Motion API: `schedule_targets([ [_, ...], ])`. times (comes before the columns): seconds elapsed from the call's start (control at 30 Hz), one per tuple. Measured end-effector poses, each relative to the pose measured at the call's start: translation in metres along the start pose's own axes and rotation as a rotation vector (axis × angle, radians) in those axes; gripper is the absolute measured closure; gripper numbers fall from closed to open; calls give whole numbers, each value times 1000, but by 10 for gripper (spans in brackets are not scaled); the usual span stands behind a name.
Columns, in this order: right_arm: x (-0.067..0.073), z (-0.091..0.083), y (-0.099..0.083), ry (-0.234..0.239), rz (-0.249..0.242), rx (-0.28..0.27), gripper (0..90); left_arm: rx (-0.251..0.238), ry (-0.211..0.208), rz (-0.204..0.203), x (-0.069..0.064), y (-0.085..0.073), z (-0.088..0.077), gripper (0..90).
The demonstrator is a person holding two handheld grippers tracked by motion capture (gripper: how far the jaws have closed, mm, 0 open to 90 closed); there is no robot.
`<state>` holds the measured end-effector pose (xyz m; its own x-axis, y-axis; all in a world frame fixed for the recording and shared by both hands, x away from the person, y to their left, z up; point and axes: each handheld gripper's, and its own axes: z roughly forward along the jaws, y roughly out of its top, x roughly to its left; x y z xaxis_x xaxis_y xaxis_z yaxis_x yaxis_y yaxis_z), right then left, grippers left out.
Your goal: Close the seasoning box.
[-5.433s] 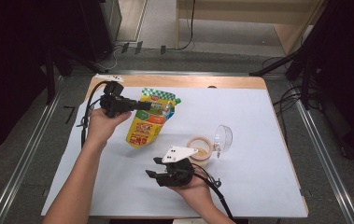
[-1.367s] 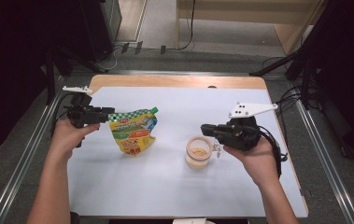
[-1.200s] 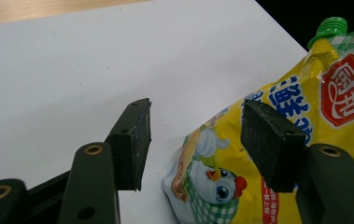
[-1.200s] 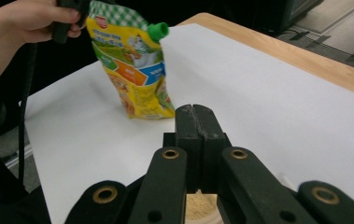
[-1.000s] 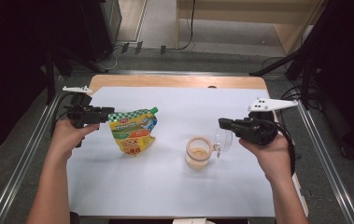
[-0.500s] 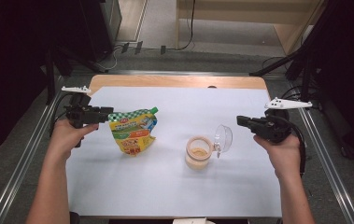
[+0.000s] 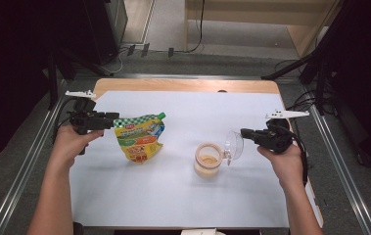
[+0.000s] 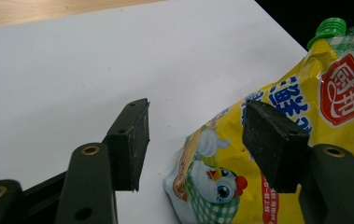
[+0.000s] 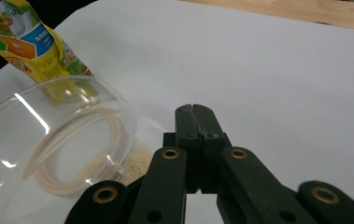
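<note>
Since a moment ago our right gripper (image 7: pixel 245 132) has drawn back from the jar (image 7: pixel 208 159) toward the table's right edge, jaws pressed together on nothing. That jar stands mid-table with beige powder inside, its clear hinged lid (image 7: pixel 233 145) swung open. Our left gripper (image 7: pixel 114 119) sits with jaws apart beside the yellow pouch (image 7: pixel 140 138), whose green cap (image 8: pixel 328 29) is on.

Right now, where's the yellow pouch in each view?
High view: yellow pouch left of centre on the white sheet, beside the left gripper.
Left gripper view: right side, green cap top right.
Right gripper view: top left corner, behind the glass lid.
Shared landmark: the white sheet.
</note>
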<state>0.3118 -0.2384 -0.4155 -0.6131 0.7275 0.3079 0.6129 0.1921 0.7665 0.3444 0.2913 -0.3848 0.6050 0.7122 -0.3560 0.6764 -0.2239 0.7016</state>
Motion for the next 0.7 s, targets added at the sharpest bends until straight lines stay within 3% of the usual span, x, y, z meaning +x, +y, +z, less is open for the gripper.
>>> schedule_targets([
  [0.7,24,16,2,68,-56,23,900,-4,9,-8,1,0,0,425],
])
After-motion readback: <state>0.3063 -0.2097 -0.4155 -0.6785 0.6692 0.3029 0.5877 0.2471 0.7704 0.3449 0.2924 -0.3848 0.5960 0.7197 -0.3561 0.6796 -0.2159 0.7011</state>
